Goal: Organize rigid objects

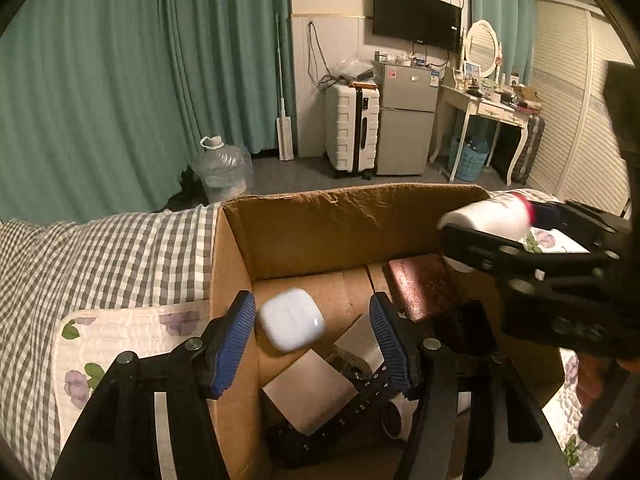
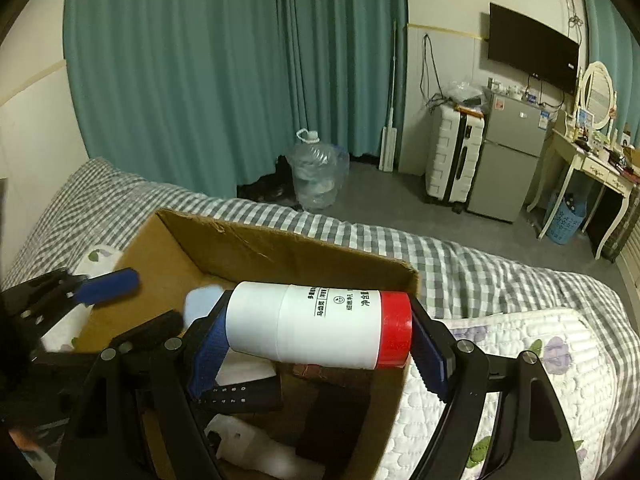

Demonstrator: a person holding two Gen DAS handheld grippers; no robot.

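Note:
An open cardboard box (image 1: 340, 200) (image 2: 280, 240) stands on the bed. My left gripper (image 1: 312, 304) is over its left part, jaws apart. A small white earbud case (image 1: 292, 318), blurred, sits between the pads with a gap to the right pad, above the box floor. My right gripper (image 2: 320, 320) is shut on a white bottle with a red cap (image 2: 316, 324) (image 1: 484, 216), held sideways over the box's right side. Inside the box lie a maroon case (image 1: 420, 284), a pale flat box (image 1: 308, 392), a black numbered strap (image 2: 236, 394) and a white object (image 2: 248, 444).
The box rests on a grey checked sheet (image 1: 100, 256) beside a white floral quilt (image 2: 520, 348). Beyond the bed are a water jug (image 2: 316, 176), a white suitcase (image 1: 352, 128), a small fridge (image 1: 408, 120) and a dressing table (image 1: 492, 108).

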